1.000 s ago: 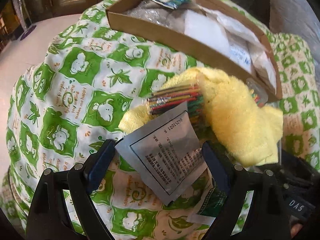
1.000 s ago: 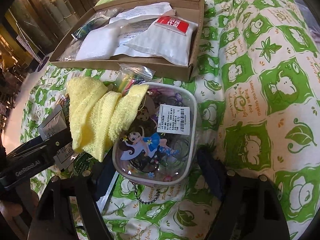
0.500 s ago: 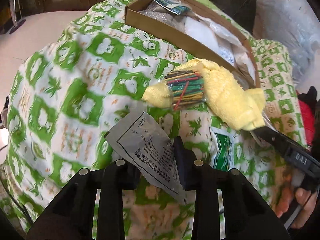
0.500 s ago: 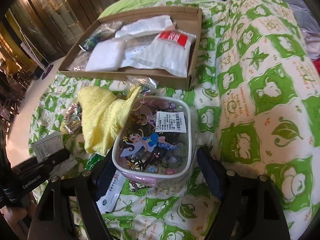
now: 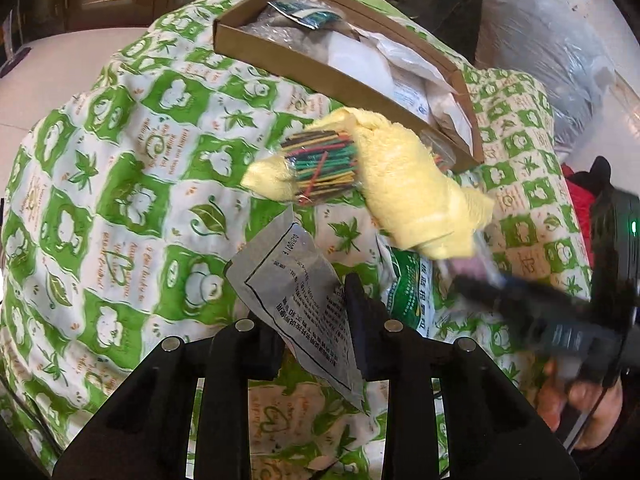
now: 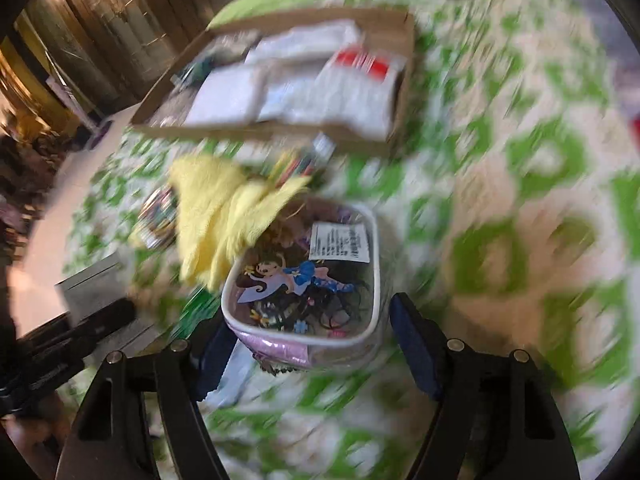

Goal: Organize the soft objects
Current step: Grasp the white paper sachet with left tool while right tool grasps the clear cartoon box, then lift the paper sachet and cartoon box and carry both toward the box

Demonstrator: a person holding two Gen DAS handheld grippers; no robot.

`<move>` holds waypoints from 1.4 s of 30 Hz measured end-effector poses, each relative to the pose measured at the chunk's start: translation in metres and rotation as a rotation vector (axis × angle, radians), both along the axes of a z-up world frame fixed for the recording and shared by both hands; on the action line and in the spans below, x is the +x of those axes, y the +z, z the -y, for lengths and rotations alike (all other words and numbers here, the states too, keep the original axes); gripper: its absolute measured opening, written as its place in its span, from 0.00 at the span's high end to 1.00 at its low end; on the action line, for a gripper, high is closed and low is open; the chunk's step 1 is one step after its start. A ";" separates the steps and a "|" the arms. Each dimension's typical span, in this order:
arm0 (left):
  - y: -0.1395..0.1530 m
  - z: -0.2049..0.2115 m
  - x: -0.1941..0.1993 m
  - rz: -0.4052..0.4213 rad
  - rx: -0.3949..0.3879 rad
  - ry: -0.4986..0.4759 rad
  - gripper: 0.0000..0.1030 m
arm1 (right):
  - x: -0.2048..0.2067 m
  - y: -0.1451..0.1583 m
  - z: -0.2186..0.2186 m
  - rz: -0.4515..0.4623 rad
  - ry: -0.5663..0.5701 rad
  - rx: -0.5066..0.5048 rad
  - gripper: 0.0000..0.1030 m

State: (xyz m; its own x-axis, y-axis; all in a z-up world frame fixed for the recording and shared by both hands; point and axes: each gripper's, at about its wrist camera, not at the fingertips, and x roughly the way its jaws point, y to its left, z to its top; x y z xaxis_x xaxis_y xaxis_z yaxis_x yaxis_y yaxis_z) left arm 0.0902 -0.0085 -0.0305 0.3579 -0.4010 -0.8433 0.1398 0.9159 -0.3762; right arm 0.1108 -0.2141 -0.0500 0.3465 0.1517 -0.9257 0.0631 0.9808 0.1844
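Several packets already in cardboard box (image 5: pixel 344 76) at far edge of bed.

Left tongs (image 5: pixel 310 320) clenched on grey packet (image 5: pixel 296 288).

Right tongs (image 6: pixel 310 344) closing around clear pouch (image 6: pixel 304 276), not yet pinching.

Yellow cloth (image 5: pixel 412 184), stick bundle (image 5: pixel 320 166) left.

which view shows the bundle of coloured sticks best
The left wrist view: the clear bag of coloured sticks lies sharp and unobstructed against the yellow towel. The right wrist view is motion-blurred and shows only a smeared patch of it beside the towel.
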 end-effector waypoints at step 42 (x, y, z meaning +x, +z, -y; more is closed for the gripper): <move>-0.013 -0.002 -0.013 -0.026 0.015 -0.015 0.75 | -0.006 -0.018 -0.015 -0.074 0.023 0.104 0.21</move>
